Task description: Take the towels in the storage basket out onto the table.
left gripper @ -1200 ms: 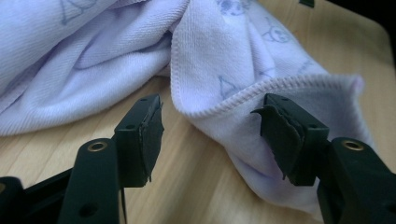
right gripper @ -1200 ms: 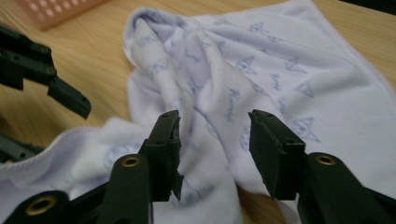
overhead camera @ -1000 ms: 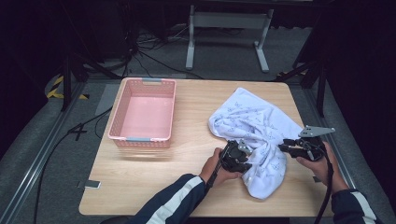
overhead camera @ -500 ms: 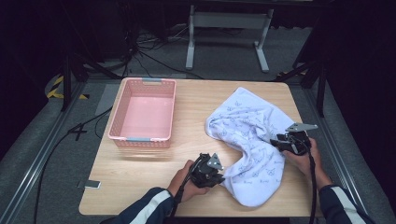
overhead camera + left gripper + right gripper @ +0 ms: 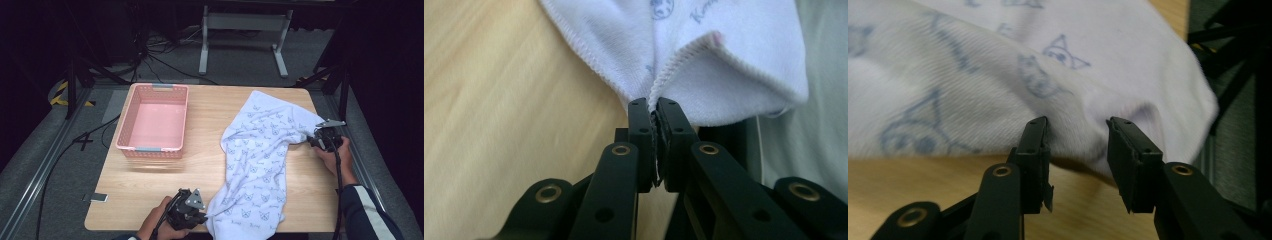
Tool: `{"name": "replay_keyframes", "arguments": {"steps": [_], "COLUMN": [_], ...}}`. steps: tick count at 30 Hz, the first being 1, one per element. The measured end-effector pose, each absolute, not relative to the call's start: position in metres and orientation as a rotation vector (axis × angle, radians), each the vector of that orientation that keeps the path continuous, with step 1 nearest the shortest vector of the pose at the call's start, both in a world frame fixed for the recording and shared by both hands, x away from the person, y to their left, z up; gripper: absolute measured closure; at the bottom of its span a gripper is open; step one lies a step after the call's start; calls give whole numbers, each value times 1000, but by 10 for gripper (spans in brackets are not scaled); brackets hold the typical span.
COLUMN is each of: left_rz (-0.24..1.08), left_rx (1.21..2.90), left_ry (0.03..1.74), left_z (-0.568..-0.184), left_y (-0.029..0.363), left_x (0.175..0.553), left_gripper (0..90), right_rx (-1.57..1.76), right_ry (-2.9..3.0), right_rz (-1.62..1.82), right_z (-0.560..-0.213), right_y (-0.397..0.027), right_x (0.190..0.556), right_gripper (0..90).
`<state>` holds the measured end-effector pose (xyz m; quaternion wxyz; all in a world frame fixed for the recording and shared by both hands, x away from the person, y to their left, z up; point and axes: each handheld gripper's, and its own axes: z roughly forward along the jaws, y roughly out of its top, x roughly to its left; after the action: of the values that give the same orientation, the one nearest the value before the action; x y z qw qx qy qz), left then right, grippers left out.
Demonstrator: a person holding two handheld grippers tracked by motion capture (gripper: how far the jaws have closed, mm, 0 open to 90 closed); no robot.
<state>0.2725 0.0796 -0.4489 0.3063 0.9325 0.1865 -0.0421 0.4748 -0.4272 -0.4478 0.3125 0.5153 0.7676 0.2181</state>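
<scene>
A pink basket (image 5: 152,122) sits at 10 o'clock on the table (image 5: 210,165). At 6 o'clock, the left gripper (image 5: 202,218) pinches the white towel (image 5: 260,165) hem. At 3 o'clock, the right gripper (image 5: 311,140) straddles a towel fold, jaws narrow.

A white towel (image 5: 260,165) is lying stretched across the table (image 5: 210,125), the left gripper (image 5: 200,219) pinching its near corner, the right gripper (image 5: 312,141) at its far edge, a pink basket (image 5: 129,134) sitting well apart

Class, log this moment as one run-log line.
left gripper: shut on white cat-print towel corner | right gripper: open at towel edge | pink plastic basket: empty
</scene>
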Motion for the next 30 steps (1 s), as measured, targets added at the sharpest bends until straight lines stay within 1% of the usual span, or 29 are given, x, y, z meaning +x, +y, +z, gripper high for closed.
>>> {"name": "replay_keyframes", "arguments": {"steps": [2,3,5,8,9,11,12,13,14,15,16,17,19,20,21,22,23,24,28,29,30], "left_rz": [-120,-114,-94,-46,-37,-36,-22,-16,-16,24,24,45,20,38,40,17,5,20,36,40,49], "left_rx": [2459,2457,2414,2349,2314,2255,2228,2221,2221,2242,2242,2242,2243,2272,2287,2296,2287,2309,2337,2332,2362], "left_ry": [513,530,596,619,628,632,645,660,660,666,666,657,700,685,693,688,672,648,636,633,620], "left_z": [-449,-449,-452,-447,-445,-442,-441,-441,-441,-442,-442,-444,-450,-453,-455,-457,-460,-460,-459,-460,-459], "left_y": [85,87,88,82,81,76,71,66,66,54,54,48,36,30,25,21,17,15,18,19,21], "left_x": [272,273,278,290,295,309,319,327,327,342,342,350,366,372,375,377,375,373,355,351,345], "left_gripper": [846,815,647,475,455,465,465,470,480,483,483,483,488,502,493,507,543,563,545,557,593], "right_rx": [1384,1407,1390,1325,1276,1193,1147,1084,1032,965,904,904,811,787,767,755,756,774,851,891,925], "right_ry": [2003,2008,2029,2078,2113,2218,2252,2299,2355,2397,2432,2432,2521,2538,2562,2580,2585,2579,2540,2530,2526], "right_rz": [585,607,638,798,855,968,967,996,1044,1045,1030,1030,1040,1022,992,948,897,908,837,832,838], "right_z": [-448,-448,-443,-430,-425,-422,-422,-423,-424,-426,-428,-428,-434,-438,-441,-445,-449,-452,-449,-448,-448], "right_y": [-436,-438,-437,-427,-419,-402,-394,-379,-365,-350,-335,-335,-307,-298,-292,-287,-286,-288,-313,-321,-327], "right_x": [477,477,473,457,448,433,427,418,412,406,400,400,391,389,387,387,387,387,388,387,386], "right_gripper": [586,566,548,523,512,504,497,486,478,467,469,469,476,481,481,487,483,491,490,490,490]}}
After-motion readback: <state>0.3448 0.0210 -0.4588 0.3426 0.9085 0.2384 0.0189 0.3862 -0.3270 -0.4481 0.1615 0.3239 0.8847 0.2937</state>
